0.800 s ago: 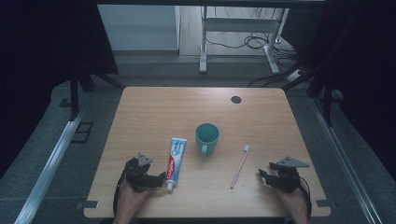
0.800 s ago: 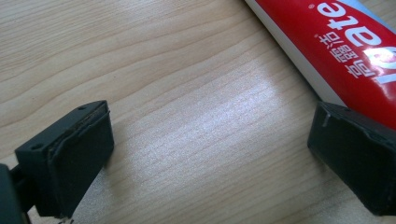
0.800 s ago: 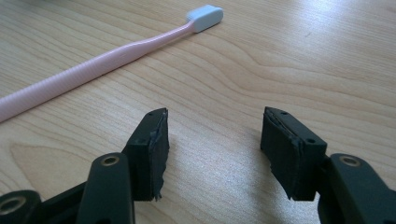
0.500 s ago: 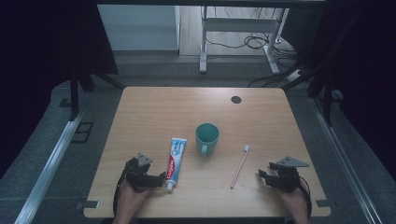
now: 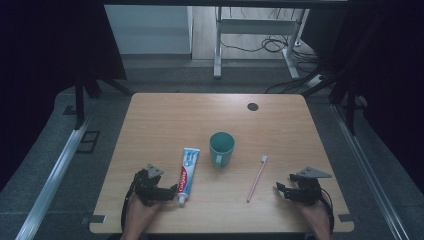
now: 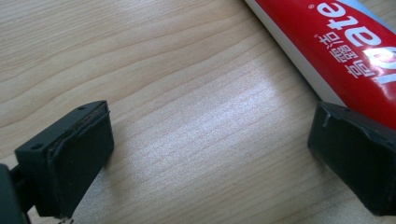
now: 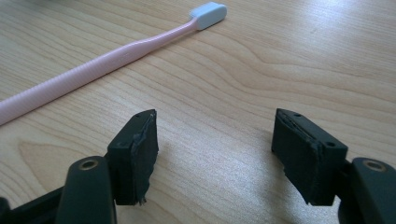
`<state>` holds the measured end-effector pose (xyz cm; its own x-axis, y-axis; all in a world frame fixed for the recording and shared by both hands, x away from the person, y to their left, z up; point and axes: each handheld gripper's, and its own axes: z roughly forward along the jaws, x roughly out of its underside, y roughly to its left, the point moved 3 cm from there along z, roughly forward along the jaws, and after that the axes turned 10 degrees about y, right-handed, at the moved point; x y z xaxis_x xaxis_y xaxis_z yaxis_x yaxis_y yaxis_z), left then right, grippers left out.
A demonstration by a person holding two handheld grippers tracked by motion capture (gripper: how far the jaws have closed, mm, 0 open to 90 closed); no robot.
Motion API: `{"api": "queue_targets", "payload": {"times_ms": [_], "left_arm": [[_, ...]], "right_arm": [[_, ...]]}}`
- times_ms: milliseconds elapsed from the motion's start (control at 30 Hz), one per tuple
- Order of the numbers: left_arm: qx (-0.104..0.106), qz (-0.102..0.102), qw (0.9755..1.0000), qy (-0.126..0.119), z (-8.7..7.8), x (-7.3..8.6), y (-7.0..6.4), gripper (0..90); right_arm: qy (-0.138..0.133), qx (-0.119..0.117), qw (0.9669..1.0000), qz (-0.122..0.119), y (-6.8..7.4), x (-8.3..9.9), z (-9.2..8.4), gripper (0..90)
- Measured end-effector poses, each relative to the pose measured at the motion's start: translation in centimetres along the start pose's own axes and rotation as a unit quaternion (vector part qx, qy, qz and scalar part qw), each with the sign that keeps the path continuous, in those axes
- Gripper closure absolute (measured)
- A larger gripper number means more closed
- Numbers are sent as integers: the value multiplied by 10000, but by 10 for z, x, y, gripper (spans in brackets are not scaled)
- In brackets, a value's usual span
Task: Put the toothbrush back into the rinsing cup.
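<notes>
A red, white and blue toothpaste tube [image 5: 187, 170] lies on the wooden table [image 5: 175, 120], cap toward the front edge. My left gripper [image 5: 167, 192] rests on the table just left of the tube's cap end. In the left gripper view its jaws [image 6: 210, 158] stand wide open over bare wood, one jaw close beside the tube [image 6: 345, 46]. A pink toothbrush [image 5: 256, 178] with a white head lies right of centre. My right gripper [image 5: 282, 189] sits to its right, open, with bare wood in its gap [image 7: 215, 149] and the toothbrush [image 7: 107, 60] off to the upper left.
A teal mug [image 5: 221, 147] stands upright between tube and toothbrush, handle toward the front. A dark round grommet [image 5: 253, 106] sits near the table's far edge. Both hands rest at the front edge. Metal frame legs and cables lie on the floor beyond the table.
</notes>
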<state>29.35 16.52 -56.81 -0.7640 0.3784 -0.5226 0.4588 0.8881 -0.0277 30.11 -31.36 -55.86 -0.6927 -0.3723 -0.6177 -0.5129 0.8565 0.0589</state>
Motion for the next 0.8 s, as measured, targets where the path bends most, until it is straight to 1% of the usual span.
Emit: {"api": "queue_targets", "payload": {"times_ms": [367, 567, 733, 767, 800], "left_arm": [[3, 3, 10000, 1, 0, 0, 0, 2], [2, 2, 10000, 1, 0, 0, 0, 2], [3, 2, 10000, 0, 0, 0, 0, 2], [3, 2, 10000, 0, 0, 0, 0, 2], [3, 2, 10000, -1, 0, 0, 0, 2]], "right_arm": [[81, -93, 9999, 61, 1, -3, -2, 291], [72, -141, 9999, 48, 4, -5, -6, 340], [98, -214, 9997, 22, 8, -9, -9, 416], [98, -214, 9997, 22, 8, -9, -9, 416], [116, -254, 9996, 27, 10, -9, -10, 456]]}}
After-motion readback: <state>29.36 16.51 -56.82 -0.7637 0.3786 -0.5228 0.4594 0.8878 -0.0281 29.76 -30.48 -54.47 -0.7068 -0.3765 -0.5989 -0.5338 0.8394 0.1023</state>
